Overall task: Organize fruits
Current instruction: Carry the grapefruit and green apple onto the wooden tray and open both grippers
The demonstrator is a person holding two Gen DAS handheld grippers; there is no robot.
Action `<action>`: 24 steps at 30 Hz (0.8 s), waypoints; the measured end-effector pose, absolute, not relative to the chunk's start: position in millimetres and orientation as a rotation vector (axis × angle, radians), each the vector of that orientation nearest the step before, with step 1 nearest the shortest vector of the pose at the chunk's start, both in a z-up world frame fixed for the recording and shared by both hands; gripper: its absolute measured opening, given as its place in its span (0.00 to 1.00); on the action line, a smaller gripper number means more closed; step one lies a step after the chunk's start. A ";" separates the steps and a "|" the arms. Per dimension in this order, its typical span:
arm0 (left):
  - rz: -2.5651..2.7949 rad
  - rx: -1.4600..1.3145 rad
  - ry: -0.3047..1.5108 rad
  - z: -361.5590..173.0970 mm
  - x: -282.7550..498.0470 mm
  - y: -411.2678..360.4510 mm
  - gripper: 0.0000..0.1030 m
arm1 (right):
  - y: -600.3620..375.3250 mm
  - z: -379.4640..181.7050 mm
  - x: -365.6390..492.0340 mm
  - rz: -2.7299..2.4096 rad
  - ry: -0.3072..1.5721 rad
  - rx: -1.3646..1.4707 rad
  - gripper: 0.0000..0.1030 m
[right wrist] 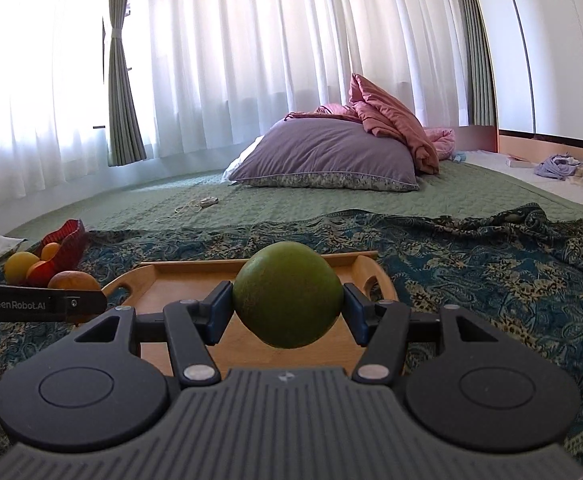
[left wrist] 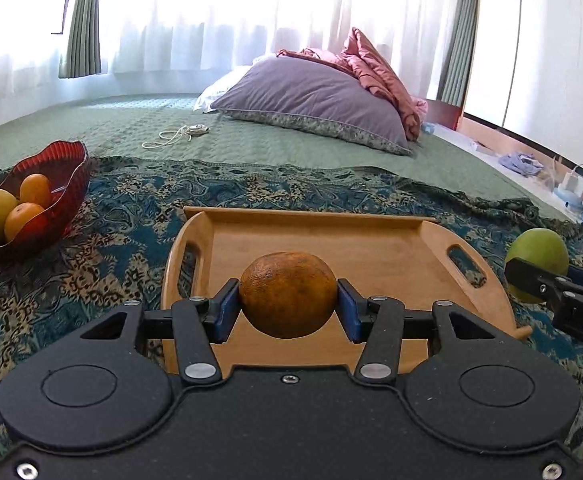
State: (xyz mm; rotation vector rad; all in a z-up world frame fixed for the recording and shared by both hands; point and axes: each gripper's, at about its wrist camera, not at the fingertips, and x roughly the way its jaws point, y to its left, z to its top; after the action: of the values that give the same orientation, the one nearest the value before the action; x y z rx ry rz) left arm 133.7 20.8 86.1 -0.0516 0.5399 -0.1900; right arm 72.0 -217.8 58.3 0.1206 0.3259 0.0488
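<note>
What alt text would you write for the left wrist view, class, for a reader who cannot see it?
The left gripper clamps a brownish orange above an empty wooden tray on a patterned blanket. A red bowl of fruit sits far left; the right gripper holds a green fruit at right.

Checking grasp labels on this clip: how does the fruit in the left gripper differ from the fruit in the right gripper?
The left gripper holds an orange fruit with brown-mottled, dull skin; the right gripper holds a green fruit with smooth, even skin. The green fruit looks somewhat larger and spreads its jaws wider. Both are round, clamped at their sides between blue pads, and held above the wooden tray.
</note>
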 end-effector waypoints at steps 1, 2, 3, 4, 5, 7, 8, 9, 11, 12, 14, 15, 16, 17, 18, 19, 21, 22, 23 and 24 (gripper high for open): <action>-0.187 -0.053 0.545 86.5 139.7 20.8 0.47 | -218.9 59.2 76.9 0.045 0.330 0.111 0.59; -0.186 -0.053 0.547 86.6 144.3 20.8 0.47 | -219.8 60.5 82.3 0.043 0.334 0.101 0.59; -0.187 -0.052 0.548 86.7 149.0 20.4 0.47 | -220.8 61.6 88.6 0.044 0.342 0.092 0.59; -0.187 -0.049 0.549 86.4 153.8 19.7 0.47 | -221.6 62.2 93.5 0.046 0.350 0.087 0.59; -0.188 -0.043 0.551 86.2 157.9 18.4 0.47 | -222.9 63.2 100.8 0.050 0.362 0.082 0.59; -0.191 -0.033 0.556 85.5 168.0 16.5 0.47 | -225.2 63.7 113.7 0.057 0.384 0.083 0.59; -0.195 -0.033 0.561 84.8 173.3 15.7 0.47 | -226.4 63.3 120.8 0.059 0.394 0.083 0.59; -0.199 -0.035 0.568 83.8 178.2 15.3 0.47 | -227.5 62.5 128.1 0.063 0.405 0.084 0.59; -0.201 -0.041 0.585 80.4 188.7 14.7 0.47 | -229.0 59.8 143.1 0.069 0.438 0.090 0.59; -0.198 -0.040 0.594 78.3 192.9 13.8 0.47 | -229.0 57.6 149.8 0.072 0.455 0.090 0.59; -0.189 -0.034 0.613 73.6 202.0 12.5 0.47 | -229.2 52.5 162.4 0.076 0.486 0.086 0.59; -0.186 -0.032 0.622 71.3 205.9 11.7 0.47 | -228.6 49.5 168.2 0.077 0.502 0.083 0.59; -0.185 -0.031 0.633 68.4 209.7 11.7 0.47 | -228.3 46.7 172.9 0.077 0.517 0.082 0.59; -0.185 -0.030 0.642 66.3 213.6 11.3 0.47 | -227.7 44.1 177.2 0.076 0.531 0.083 0.59; -0.185 -0.025 0.648 64.2 216.7 10.2 0.47 | -227.4 41.6 181.6 0.074 0.546 0.085 0.59; -0.182 -0.016 0.653 62.1 220.2 9.3 0.47 | -227.3 39.6 185.1 0.073 0.558 0.085 0.59; -0.171 -0.004 0.660 58.8 225.3 7.2 0.47 | -226.7 34.3 191.4 0.065 0.581 0.086 0.59; -0.164 -0.004 0.666 56.6 228.3 6.8 0.47 | -226.5 32.8 194.1 0.063 0.591 0.085 0.59; -0.159 -0.007 0.671 54.8 231.2 7.1 0.47 | -226.6 30.5 196.7 0.059 0.600 0.085 0.59; -0.154 -0.012 0.677 53.4 233.5 7.3 0.47 | -226.6 28.7 199.0 0.055 0.609 0.081 0.59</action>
State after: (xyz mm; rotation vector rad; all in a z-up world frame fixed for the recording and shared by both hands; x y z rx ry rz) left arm 233.5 7.3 53.4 -0.0121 0.6767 -0.1537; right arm 199.0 -226.6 28.7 0.0812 0.6091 0.0554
